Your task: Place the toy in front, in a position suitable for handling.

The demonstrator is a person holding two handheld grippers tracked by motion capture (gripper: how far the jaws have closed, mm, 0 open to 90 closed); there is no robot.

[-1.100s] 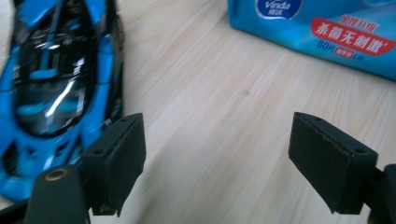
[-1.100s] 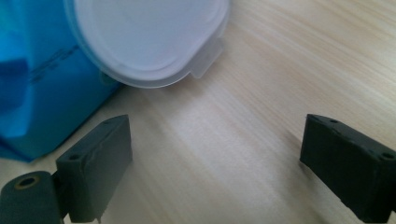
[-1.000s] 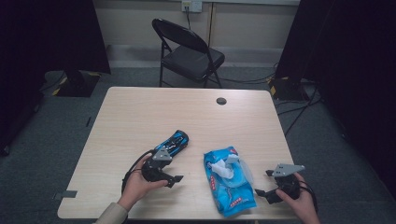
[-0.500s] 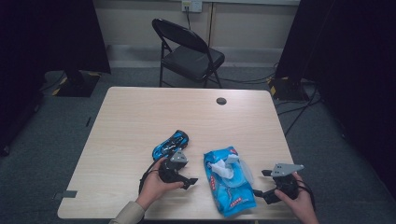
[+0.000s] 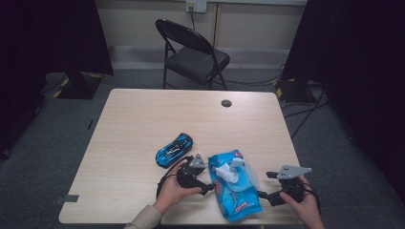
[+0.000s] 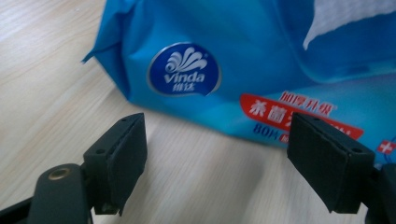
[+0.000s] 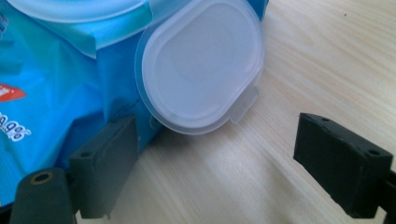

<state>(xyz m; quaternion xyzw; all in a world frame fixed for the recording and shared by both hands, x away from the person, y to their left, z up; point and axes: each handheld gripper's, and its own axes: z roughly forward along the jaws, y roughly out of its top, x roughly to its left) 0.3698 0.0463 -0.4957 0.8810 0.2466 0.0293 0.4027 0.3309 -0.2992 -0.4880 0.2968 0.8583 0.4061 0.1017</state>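
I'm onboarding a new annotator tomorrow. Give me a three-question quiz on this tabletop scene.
1. True or false: the lid of the wet-wipes pack is flipped open.
2. What lies just left of the left tool in the high view? A) a toy car B) a mug C) a book
3. Fill in: beyond the table stands a folding ____.

Key:
1. True; a wipe sticks out of the opening.
2. A, the blue toy car.
3. chair.

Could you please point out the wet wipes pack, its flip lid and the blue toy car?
wet wipes pack [image 6: 224, 56], left gripper view, blue side by the logo.
flip lid [image 7: 201, 70], right gripper view, lid's middle.
blue toy car [image 5: 174, 149], high view, its roof.
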